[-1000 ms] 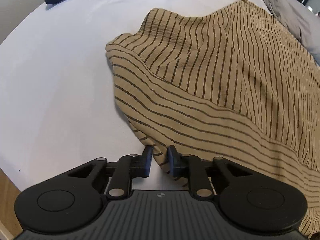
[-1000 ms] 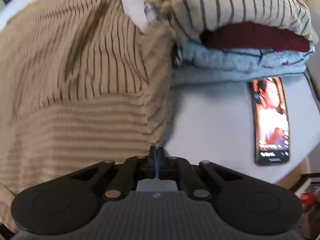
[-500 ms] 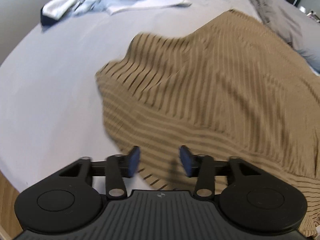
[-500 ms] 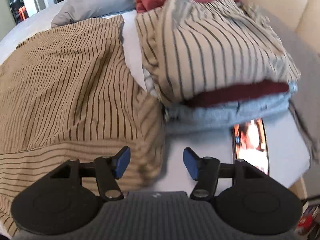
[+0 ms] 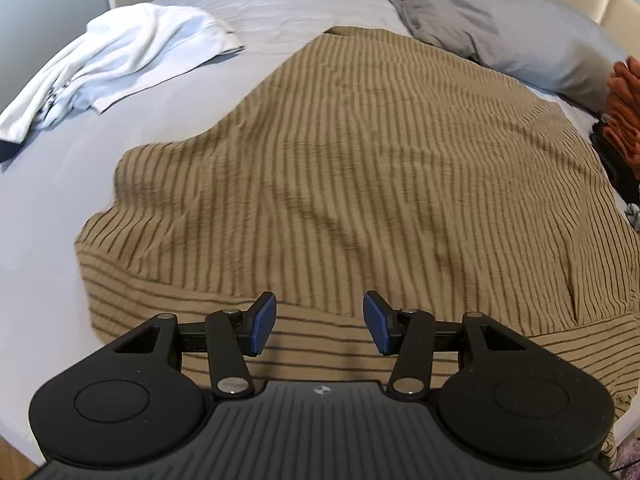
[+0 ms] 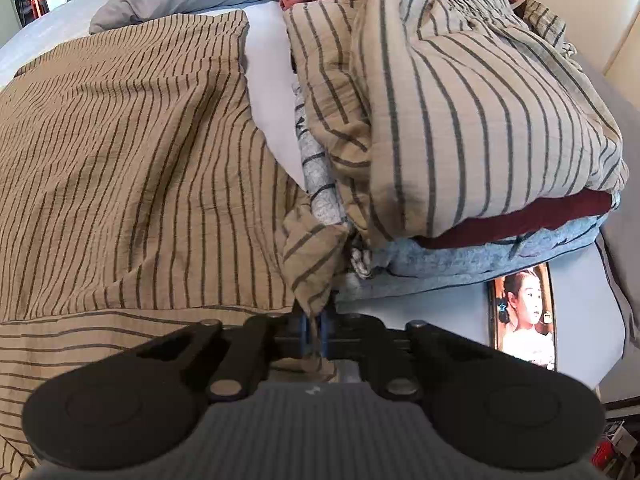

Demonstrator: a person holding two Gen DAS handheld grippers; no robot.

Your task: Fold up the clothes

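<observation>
The right claw [image 6: 314, 334], just closing, pinches only a corner of the tan dark-striped crinkled garment [image 6: 132, 168], which may slip free, while the left claw [image 5: 320, 322] gapes empty.

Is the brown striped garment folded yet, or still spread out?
Mostly spread: the brown striped garment lies wide across the bed, only its near edge doubled over.

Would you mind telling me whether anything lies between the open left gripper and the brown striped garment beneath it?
Nothing visible does: the left gripper hangs open directly above the brown striped garment, with only bare fabric between its fingers.
</observation>
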